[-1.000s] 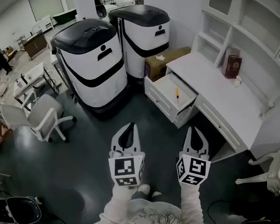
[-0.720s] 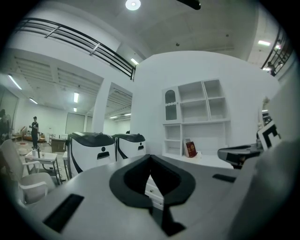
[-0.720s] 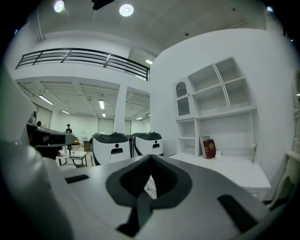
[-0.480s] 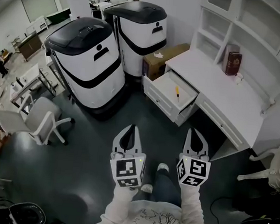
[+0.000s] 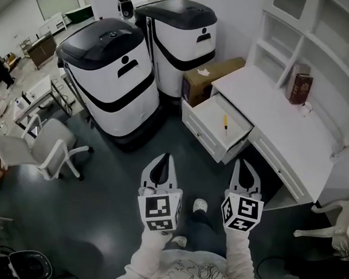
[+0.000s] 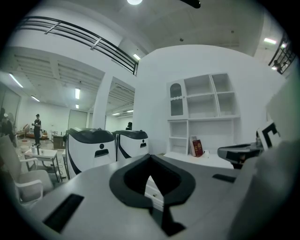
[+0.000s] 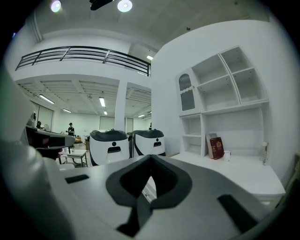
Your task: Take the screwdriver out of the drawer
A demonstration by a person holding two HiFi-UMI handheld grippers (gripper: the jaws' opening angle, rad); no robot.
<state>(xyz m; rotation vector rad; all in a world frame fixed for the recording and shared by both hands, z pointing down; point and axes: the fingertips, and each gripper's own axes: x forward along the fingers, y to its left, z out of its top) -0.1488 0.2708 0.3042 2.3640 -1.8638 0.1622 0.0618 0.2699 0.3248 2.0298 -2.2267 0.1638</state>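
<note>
White-fronted drawer (image 5: 206, 132): stands pulled out from under the worktop (image 5: 285, 124); I judge the opening step done.

Screwdriver (image 5: 226, 123), yellow: lies alone on the drawer's pale floor, toward the worktop side, untouched. Reach, grasp and lift-out are all left to do.

Left hand-held gripper (image 5: 163, 159): jaws pressed together, nothing between them, well apart from the drawer, over dark floor (image 5: 95, 208).

Right hand-held gripper (image 5: 241, 166): jaws pressed together, empty, nearer the drawer corner than the left one but not touching it. Either would need spreading before a pick.

Edges to mind: the drawer's front rim and side walls around the tool; the worktop lip above the drawer's back.

Room: open floor between me and the drawer front. Cardboard box (image 5: 210, 78) sits just beside the drawer's far side; two large white-and-black machines (image 5: 111, 69) stand near on the left; an office chair (image 5: 40, 145) is well apart.
</note>
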